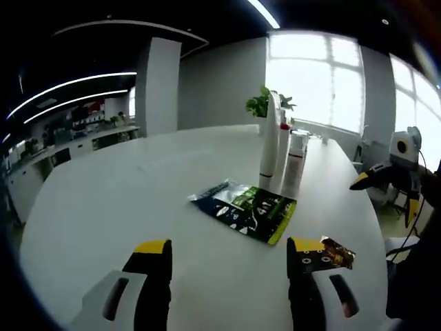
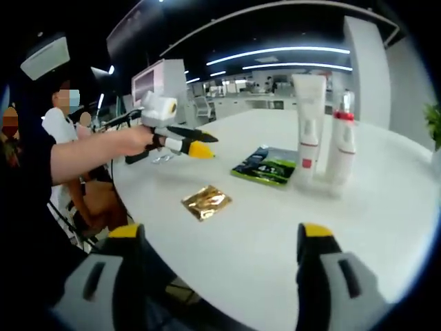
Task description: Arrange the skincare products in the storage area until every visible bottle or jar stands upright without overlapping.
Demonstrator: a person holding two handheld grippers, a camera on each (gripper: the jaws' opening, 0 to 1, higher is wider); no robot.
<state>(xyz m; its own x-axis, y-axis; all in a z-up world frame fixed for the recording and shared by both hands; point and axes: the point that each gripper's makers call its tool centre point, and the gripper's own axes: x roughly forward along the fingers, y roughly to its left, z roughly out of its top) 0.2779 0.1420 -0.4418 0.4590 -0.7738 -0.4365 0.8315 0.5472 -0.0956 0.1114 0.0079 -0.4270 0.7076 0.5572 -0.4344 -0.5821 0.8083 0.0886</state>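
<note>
Three skincare containers stand upright close together on the white table (image 1: 124, 207): a tall white tube (image 1: 270, 141), a white bottle with a red cap (image 1: 282, 157) and a bottle with a silvery top (image 1: 295, 162). The tube (image 2: 308, 127) and the red-capped bottle (image 2: 342, 143) also appear in the right gripper view. A dark green sachet (image 1: 244, 210) (image 2: 267, 165) lies flat in front of them, and a gold sachet (image 1: 337, 254) (image 2: 206, 201) lies nearer the edge. My left gripper (image 1: 229, 252) is open and holds nothing, well short of the sachets. My right gripper (image 2: 222, 238) is open and holds nothing too.
A potted plant (image 1: 265, 103) stands behind the bottles. The right gripper (image 1: 386, 181) hangs beyond the table's right edge. A hand holds the left gripper (image 2: 180, 141) over the table's far side. People sit by a monitor (image 2: 158, 79) off the table.
</note>
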